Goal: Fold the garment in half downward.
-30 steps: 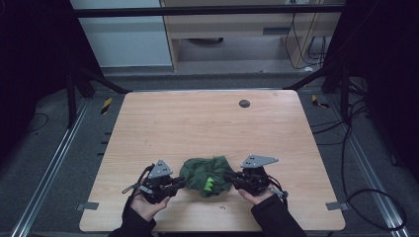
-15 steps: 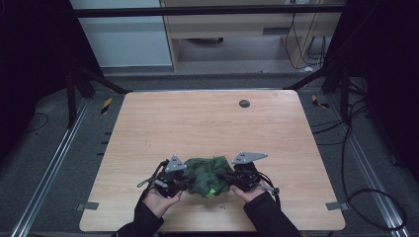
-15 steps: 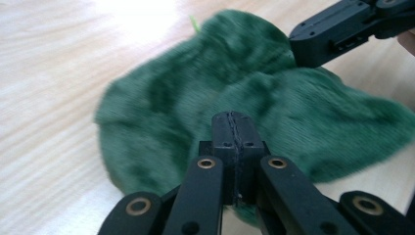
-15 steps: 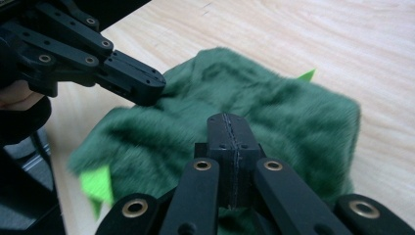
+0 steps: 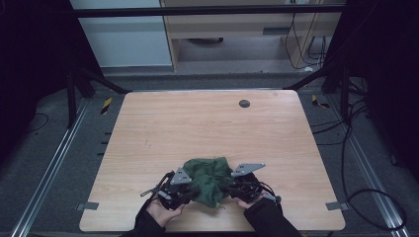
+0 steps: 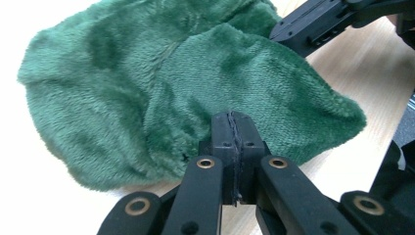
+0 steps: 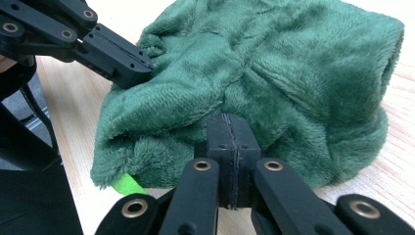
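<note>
Green fleece cloth (image 5: 207, 178), bunched near worktop (image 5: 207, 128) front edge. Left hand-held gripper (image 6: 234, 128) and right hand-held gripper (image 7: 232, 131) each clamp its fabric, jaws closed. Judgement: draw both apart evenly, keeping grips firm.

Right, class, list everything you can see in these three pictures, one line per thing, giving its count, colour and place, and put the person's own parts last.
Fleece cloth: one, dark green, bunched at the near edge of the table between the two grippers.
Tag: one, bright green, poking out under the cloth's edge.
Table: one, light wood, centre of the high view.
Grommet: one, dark round, far side of the tabletop.
Left gripper: one, black, jaws together at the cloth's edge.
Right gripper: one, black, jaws together at the cloth's opposite edge.
Hands: two, dark-sleeved, entering from the bottom.
</note>
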`<control>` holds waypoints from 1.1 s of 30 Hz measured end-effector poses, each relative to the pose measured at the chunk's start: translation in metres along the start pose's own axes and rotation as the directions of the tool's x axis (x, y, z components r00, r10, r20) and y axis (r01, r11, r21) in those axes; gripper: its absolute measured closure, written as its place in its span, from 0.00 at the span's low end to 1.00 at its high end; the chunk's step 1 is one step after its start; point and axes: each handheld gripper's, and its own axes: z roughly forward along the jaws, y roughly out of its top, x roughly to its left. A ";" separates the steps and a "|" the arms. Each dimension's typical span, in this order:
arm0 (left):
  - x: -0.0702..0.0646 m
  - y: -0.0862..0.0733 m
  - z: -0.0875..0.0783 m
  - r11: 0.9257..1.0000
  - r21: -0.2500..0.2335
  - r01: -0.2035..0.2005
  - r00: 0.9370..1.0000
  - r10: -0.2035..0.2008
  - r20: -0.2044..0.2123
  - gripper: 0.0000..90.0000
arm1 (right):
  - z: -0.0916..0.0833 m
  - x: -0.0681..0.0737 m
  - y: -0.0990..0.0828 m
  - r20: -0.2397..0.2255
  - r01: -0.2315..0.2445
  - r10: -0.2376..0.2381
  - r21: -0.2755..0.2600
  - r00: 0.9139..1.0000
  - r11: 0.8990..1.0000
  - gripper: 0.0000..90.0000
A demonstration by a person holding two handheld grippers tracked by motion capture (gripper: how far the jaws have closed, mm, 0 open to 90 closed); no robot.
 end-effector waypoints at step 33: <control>0.126 -0.045 -0.054 0.977 -0.130 0.168 0.895 -0.206 -0.395 0.34 | -0.082 -0.107 -0.034 0.424 -0.191 0.265 -0.211 0.866 0.959 0.36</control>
